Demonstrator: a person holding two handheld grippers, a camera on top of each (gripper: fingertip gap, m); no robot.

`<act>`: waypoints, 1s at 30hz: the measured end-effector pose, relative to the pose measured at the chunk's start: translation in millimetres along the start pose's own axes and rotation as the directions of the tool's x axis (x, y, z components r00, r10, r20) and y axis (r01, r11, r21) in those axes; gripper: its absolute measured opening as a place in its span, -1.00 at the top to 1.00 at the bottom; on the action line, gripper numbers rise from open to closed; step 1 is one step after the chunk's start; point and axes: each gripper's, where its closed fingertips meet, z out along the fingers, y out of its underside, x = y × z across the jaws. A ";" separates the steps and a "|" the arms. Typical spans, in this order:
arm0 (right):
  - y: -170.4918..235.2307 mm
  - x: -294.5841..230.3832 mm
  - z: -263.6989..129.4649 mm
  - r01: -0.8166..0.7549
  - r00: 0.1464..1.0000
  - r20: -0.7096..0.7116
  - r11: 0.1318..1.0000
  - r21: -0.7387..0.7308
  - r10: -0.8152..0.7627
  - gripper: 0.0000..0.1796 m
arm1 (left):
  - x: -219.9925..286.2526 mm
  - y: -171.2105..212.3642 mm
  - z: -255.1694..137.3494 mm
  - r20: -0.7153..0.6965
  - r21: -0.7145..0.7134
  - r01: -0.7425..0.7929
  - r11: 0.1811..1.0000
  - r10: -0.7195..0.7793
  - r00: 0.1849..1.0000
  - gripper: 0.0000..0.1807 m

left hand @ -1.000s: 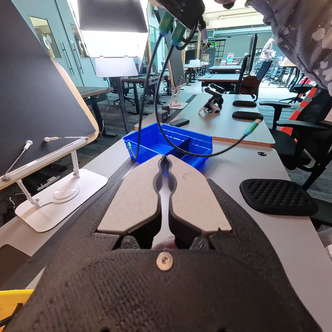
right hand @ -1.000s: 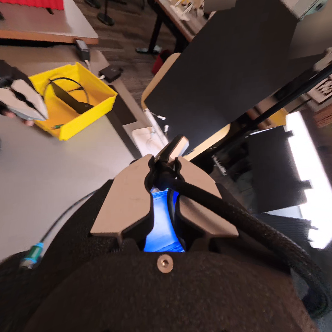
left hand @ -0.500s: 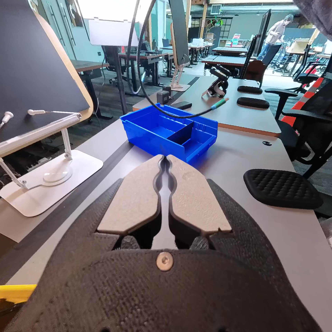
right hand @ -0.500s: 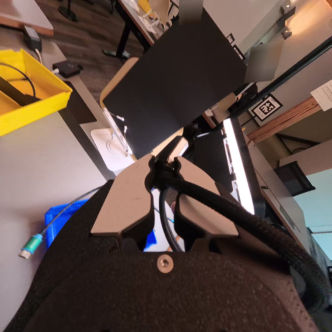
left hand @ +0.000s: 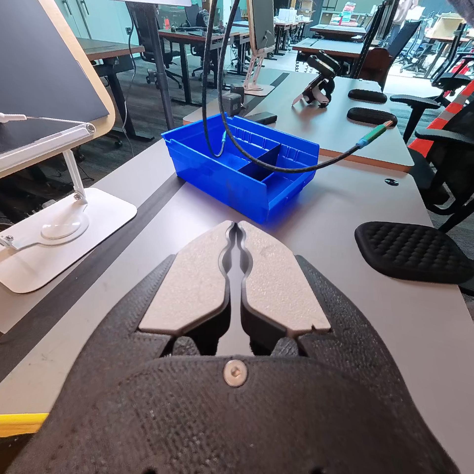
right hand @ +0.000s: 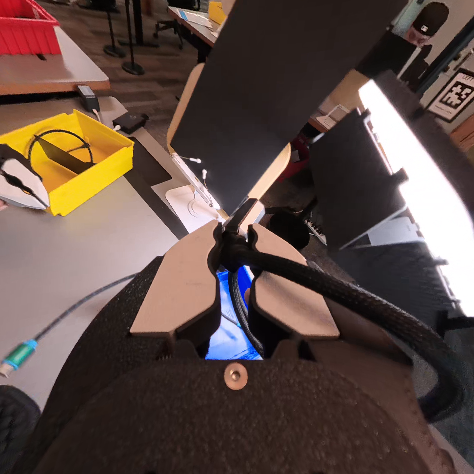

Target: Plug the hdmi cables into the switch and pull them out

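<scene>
My right gripper is shut on the black switch, whose thick braided lead runs back over the right finger. It holds the switch high above the blue bin. Two black cables hang from above into the bin. One ends in a small plug inside the bin. The other curves out over the bin's right wall to a green plug, which also shows in the right wrist view. My left gripper is shut and empty, just short of the bin's near wall.
A white tablet stand with a dark panel stands left. A black padded rest lies right, office chairs beyond. A yellow bin holding a black cable sits by the left gripper. A bright light panel is at the right.
The hanging cables have come down, so one plug now dangles inside the blue bin. The right wrist view has swung back toward the table. My left gripper stays shut.
</scene>
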 end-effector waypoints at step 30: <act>142.9 14.0 19.1 -0.080 0.996 -0.022 0.990 0.117 0.083 0.80 | -14.0 49.1 27.5 0.005 -0.145 0.051 0.988 -0.051 0.999 1.00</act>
